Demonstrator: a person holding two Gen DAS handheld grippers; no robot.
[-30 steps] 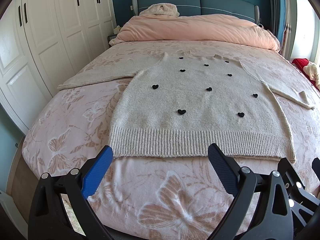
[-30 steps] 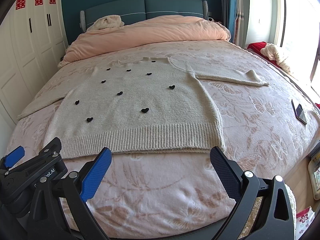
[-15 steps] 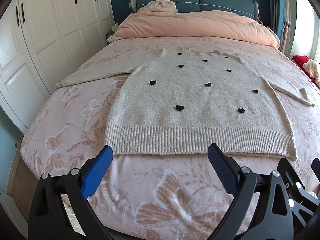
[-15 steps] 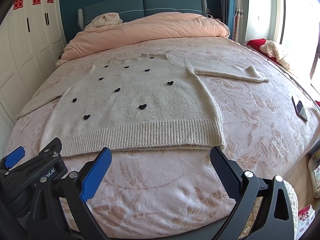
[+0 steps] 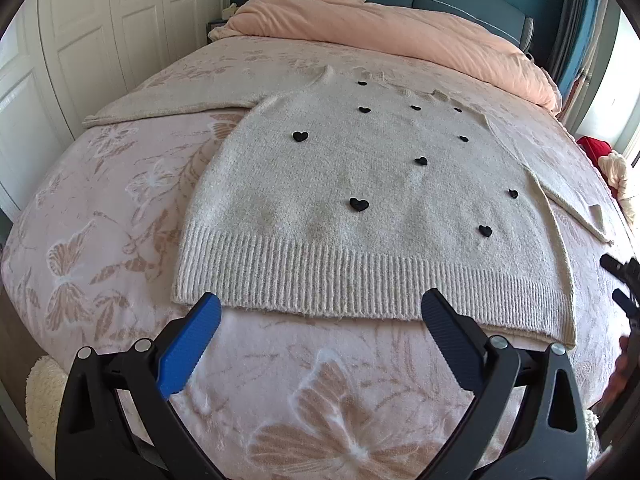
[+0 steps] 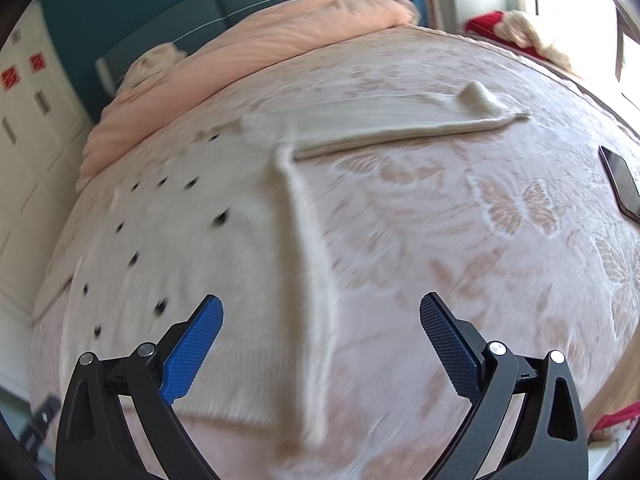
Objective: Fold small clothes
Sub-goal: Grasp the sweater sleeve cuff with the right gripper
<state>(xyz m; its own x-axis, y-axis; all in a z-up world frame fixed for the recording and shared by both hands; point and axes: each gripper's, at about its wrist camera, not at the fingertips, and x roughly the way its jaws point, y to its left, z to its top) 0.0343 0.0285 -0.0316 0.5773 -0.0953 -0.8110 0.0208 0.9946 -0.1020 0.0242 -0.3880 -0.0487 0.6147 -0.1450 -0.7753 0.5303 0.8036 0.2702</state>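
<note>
**Sweater laid flat, both tongs empty: fold not yet begun**

The cream sweater [image 5: 360, 200], dotted with small black hearts, lies spread face-up on the bed [image 5: 120, 208], sleeves stretched out to either side and its ribbed hem [image 5: 360, 284] nearest the foot. The left tongs [image 5: 320, 316] hover wide open just short of the hem, gripping nothing. The right tongs [image 6: 320, 316] are equally wide open and empty, poised over the sweater's right side edge; that view is blurred, so fine detail there is uncertain. The right sleeve [image 6: 400, 124] runs outward toward a dark phone [image 6: 624, 184] lying well apart on the bedspread.

This looks like the approach before a first fold. The next move likely calls for pinching a sleeve or side edge and carrying it across the body, keeping the knit flat.
</note>
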